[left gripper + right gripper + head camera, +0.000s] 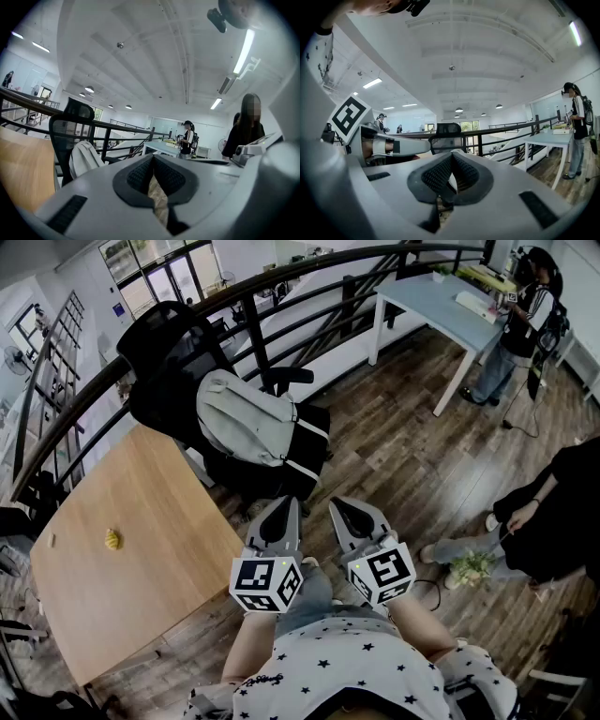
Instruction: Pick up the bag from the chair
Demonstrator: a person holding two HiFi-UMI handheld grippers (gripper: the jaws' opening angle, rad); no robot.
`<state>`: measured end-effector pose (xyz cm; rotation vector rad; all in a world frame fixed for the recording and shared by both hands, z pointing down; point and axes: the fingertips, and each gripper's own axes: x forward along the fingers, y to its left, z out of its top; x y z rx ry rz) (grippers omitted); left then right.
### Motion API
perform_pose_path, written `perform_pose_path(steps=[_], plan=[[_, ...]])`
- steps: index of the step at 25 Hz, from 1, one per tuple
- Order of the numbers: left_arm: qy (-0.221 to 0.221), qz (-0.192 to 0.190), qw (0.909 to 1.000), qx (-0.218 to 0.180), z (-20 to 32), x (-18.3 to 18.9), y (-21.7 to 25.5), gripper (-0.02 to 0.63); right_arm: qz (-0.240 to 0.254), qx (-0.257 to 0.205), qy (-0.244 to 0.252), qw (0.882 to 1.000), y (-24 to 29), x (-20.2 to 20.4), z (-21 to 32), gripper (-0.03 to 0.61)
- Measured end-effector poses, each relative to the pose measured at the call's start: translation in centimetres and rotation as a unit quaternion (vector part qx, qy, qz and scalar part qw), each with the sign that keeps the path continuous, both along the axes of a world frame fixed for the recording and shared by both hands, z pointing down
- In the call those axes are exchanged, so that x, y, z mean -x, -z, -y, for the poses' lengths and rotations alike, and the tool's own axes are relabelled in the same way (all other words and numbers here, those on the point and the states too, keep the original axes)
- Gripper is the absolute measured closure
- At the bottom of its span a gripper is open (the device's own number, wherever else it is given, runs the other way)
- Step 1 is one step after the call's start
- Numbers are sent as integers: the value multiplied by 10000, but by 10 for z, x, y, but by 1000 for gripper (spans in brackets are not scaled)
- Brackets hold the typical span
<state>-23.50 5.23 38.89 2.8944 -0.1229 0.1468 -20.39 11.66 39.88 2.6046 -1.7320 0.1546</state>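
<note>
Both tools are close to the body, well short of the office chair (164, 343). Left tool (281, 512): jaws together, nothing btwn them. Right tool (352, 514): same, pads meet at the tips, empty.

The backpack (246, 418) is on the chair seat, leaning on the backrest. It has a grey upper and a black lower part w/ white straps. It looks like soft fabric, part-filled, so prob. moderate weight. It'll likely sag & swing once lifted; not fragile, not slippery. Best hold is prob. the top loop or a shoulder strap up by the backrest, but the loop is too small to make out from here. Pinching the body fabric would likely bunch & slip.

In the way: the chair's armrest (286, 376) juts out beside the bag, so a strap could snag on it. A wooden bench (141, 549) is just left of the chair w/ a small yellow item (112, 539) on it, off the approach line. Behind the chair is a black railing (281, 282). Well beyond, right of the chair, a person (514, 334) stands at a white bench (441, 306). Another person (553, 512) is further right, well apart from the chair.
</note>
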Motion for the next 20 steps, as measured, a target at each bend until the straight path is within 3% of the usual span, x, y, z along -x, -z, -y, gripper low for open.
perform_pose_path(steps=[12, 20], plan=[[-118, -35, 9999, 49, 2, 49, -3, 601, -187, -70, -237, 9995, 10, 46, -7, 584], [98, -7, 9999, -44, -1, 63, -4, 601, -97, -149, 4, 9998, 10, 59, -11, 584]])
